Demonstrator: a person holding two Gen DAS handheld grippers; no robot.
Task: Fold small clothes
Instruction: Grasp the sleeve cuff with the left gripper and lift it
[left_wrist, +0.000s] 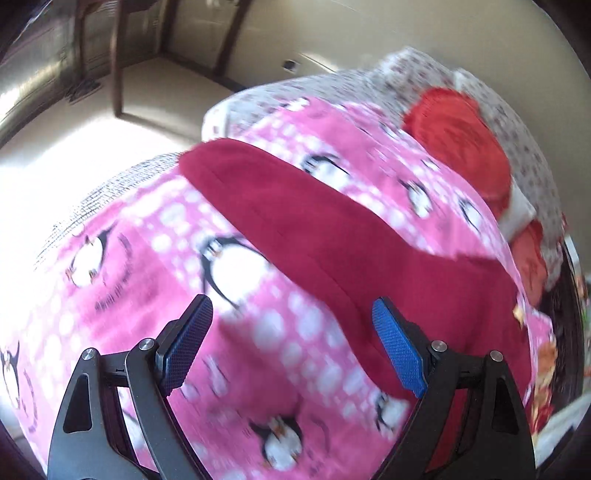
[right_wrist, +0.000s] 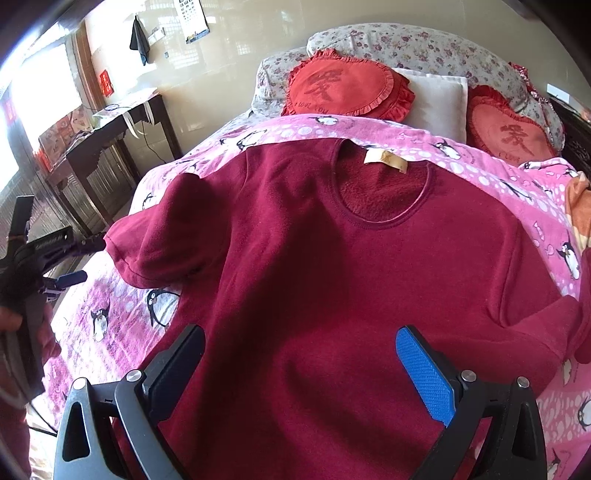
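A dark red fleece sweater (right_wrist: 332, 258) lies spread front-up on a pink penguin-print blanket (right_wrist: 480, 155), neck toward the pillows, a tan label (right_wrist: 386, 159) inside the collar. Its left sleeve (right_wrist: 155, 236) is bent onto the blanket. My right gripper (right_wrist: 301, 354) hovers open over the sweater's lower body, nothing between its blue pads. In the blurred left wrist view, my left gripper (left_wrist: 291, 325) is open above the blanket (left_wrist: 110, 295) beside the sweater's edge (left_wrist: 295, 221). The left gripper (right_wrist: 70, 278) also shows at the bed's left side in the right wrist view.
Two red heart cushions (right_wrist: 347, 86) and a white pillow (right_wrist: 436, 99) rest against floral bedding (right_wrist: 424, 48) at the head of the bed. A dark wooden side table (right_wrist: 103, 136) with clutter stands left of the bed. A person's hand (right_wrist: 11, 317) holds the left gripper.
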